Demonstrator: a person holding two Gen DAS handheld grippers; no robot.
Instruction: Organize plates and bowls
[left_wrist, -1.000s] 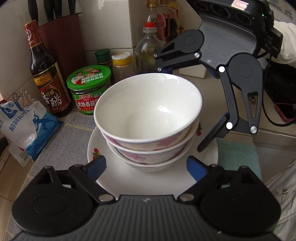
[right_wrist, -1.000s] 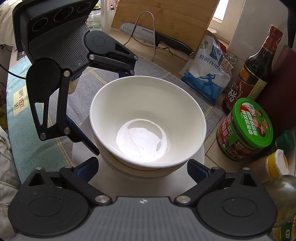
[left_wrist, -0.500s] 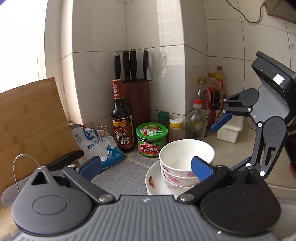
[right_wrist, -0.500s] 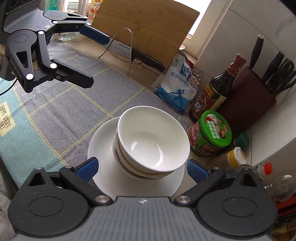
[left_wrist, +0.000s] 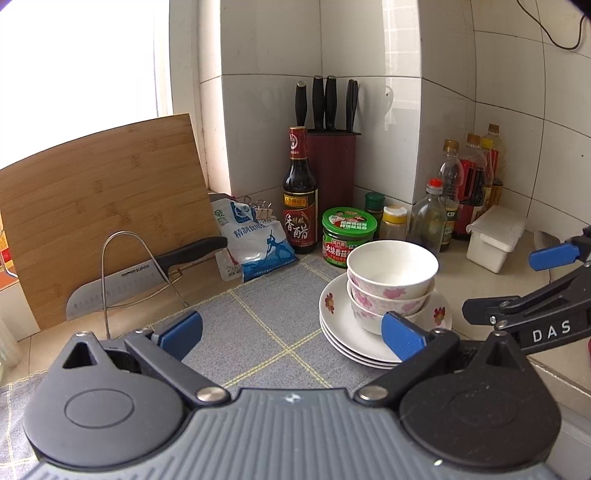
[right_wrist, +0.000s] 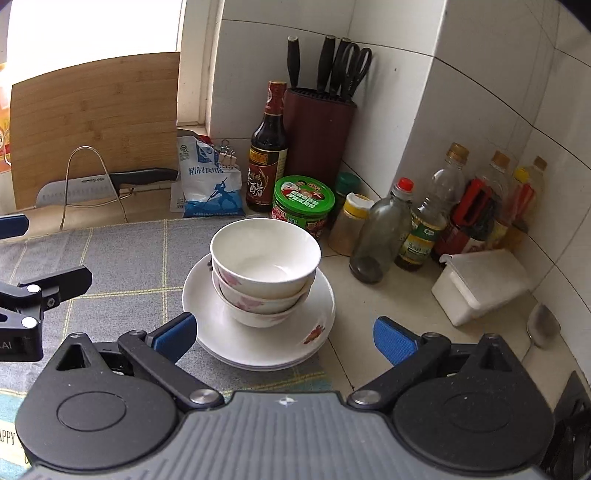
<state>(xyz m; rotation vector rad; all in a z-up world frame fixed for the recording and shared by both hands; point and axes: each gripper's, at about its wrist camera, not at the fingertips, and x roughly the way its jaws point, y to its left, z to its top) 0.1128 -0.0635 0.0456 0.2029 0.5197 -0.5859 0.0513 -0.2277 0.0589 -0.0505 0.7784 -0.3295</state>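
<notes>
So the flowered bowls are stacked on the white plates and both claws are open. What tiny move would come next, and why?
Probably just ease both away. The three flowered bowls sit nested on the stacked white plates; the left gripper and right gripper are open, holding nothing, so little seems left to do.

white pink-flowered bowls (right_wrist: 264, 273), grey checked mat (left_wrist: 258, 314)
</notes>
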